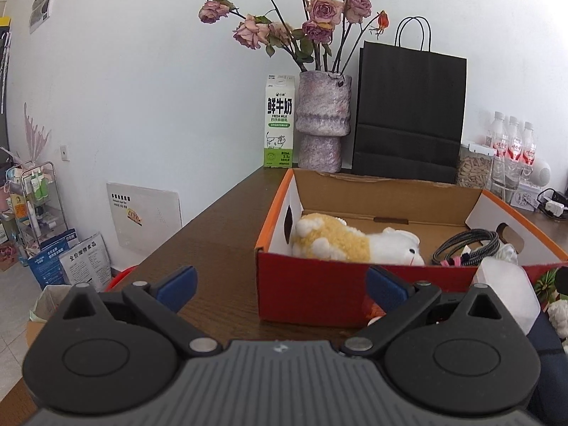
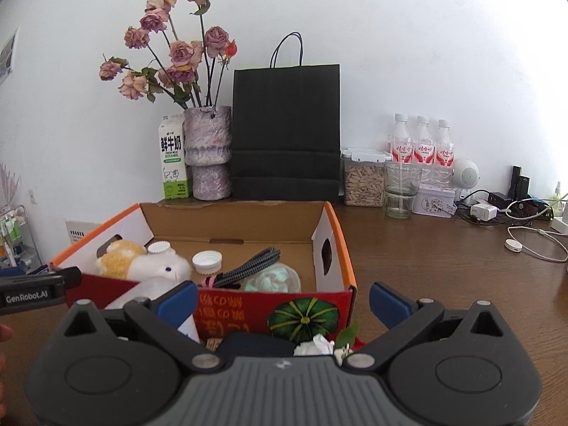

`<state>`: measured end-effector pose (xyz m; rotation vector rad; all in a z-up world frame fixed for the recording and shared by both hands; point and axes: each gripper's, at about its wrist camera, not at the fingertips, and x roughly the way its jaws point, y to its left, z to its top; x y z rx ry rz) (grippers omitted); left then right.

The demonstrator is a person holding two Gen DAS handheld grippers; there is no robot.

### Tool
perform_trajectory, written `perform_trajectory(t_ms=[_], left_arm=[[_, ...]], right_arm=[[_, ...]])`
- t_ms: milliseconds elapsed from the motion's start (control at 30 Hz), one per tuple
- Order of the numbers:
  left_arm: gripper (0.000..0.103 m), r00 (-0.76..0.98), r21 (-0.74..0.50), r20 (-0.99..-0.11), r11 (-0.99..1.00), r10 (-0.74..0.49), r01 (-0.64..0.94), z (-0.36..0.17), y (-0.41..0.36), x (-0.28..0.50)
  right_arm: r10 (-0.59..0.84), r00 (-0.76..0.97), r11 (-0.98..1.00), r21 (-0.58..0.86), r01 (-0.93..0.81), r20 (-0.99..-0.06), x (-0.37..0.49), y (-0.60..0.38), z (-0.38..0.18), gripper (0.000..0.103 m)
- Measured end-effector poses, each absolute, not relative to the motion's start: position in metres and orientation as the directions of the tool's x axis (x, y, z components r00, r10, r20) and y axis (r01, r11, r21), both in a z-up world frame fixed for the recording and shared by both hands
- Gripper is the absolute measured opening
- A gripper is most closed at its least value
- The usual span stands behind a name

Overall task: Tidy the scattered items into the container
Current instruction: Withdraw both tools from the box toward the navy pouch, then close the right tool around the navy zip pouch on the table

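Note:
An open cardboard box (image 1: 305,294) with red front and orange rims stands on the brown table; it also shows in the right wrist view (image 2: 333,229). Inside lie a yellow-and-white plush toy (image 1: 355,243) (image 2: 142,261), a braided black cable (image 1: 465,245) (image 2: 248,266), a white cap (image 2: 207,261) and a pale green crumpled item (image 2: 273,278). In front of the box lie a translucent white bottle (image 1: 504,291), a dark blue object (image 2: 255,346) and a white flower (image 2: 316,346). My left gripper (image 1: 280,284) is open and empty before the box's left front corner. My right gripper (image 2: 284,300) is open and empty above the front items.
Along the wall stand a milk carton (image 1: 279,120), a vase of dried roses (image 1: 323,120), a black paper bag (image 1: 408,113), a seed jar (image 2: 364,181), a glass (image 2: 401,190), three bottles (image 2: 422,145), a tin and chargers with cables (image 2: 525,238). The table's left edge (image 1: 198,220) drops to floor clutter.

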<state>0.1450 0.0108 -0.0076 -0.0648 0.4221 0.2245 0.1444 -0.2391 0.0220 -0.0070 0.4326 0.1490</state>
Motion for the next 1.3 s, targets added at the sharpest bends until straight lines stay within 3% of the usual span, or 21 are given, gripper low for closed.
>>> perform_trajectory(t_ms=[367, 867, 933, 1000, 1067, 1300], left_arm=[[0.103, 0.845, 0.008, -0.509, 0.983, 0.163, -0.185, -0.025, 0.016, 0.119], [0.103, 0.838, -0.006, -0.529, 0.987, 0.133, -0.160, -0.032, 0.016, 0.108], [0.103, 0.837, -0.012, -0.532, 0.987, 0.130, -0.161, -0.032, 0.017, 0.108], [0.103, 0.837, -0.013, -0.532, 0.987, 0.130, -0.162, -0.032, 0.018, 0.107], [0.103, 0.838, -0.016, -0.531, 0.987, 0.129, -0.162, -0.032, 0.019, 0.106], [0.103, 0.840, -0.023, -0.528, 0.986, 0.130, -0.167, -0.030, 0.022, 0.104]], right_arm=[[0.125, 0.803, 0.985, -0.023, -0.170, -0.583, 0.132, -0.229, -0.005, 0.103], [0.181, 0.726, 0.978, 0.041, -0.206, -0.663, 0.153, -0.220, -0.020, 0.094], [0.181, 0.731, 0.976, 0.031, -0.214, -0.658, 0.152, -0.218, -0.022, 0.089], [0.183, 0.738, 0.975, 0.025, -0.220, -0.649, 0.149, -0.217, -0.020, 0.074], [0.178, 0.749, 0.976, 0.015, -0.219, -0.638, 0.145, -0.218, -0.016, 0.068], [0.188, 0.765, 0.973, 0.011, -0.230, -0.615, 0.133, -0.218, -0.010, 0.066]])
